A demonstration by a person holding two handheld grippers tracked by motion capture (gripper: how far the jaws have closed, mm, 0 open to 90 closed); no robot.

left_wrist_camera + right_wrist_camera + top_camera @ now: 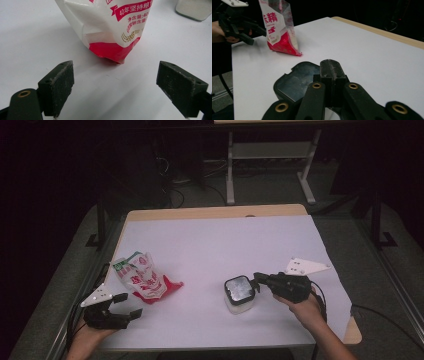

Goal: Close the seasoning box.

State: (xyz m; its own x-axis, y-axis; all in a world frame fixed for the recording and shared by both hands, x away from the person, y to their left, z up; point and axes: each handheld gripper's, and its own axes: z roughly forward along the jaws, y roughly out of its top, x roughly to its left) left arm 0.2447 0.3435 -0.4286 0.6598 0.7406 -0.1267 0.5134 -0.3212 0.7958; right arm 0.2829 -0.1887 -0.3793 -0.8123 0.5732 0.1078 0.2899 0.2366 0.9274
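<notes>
The bag (141,279) stands left of the lidded container (238,293), its long axis upright and leaning. The left gripper (126,305), jaws wide and empty, sits just before the bag's red base. The right gripper (258,279), jaws shut on nothing, rests at the container's lid edge.

The high view sits up above the person's edge of the table (215,240), looking forward and down, so the whole white top plus some floor and a rack behind fits in. The left gripper view rides super low, right up close on the red-and-white bag (110,27), facing across the tabletop. The right gripper view looks along its closed jaws over the dark lid of the container (297,80), and farther off catches that same bag (279,30), which the high view shows too (142,277).
</notes>
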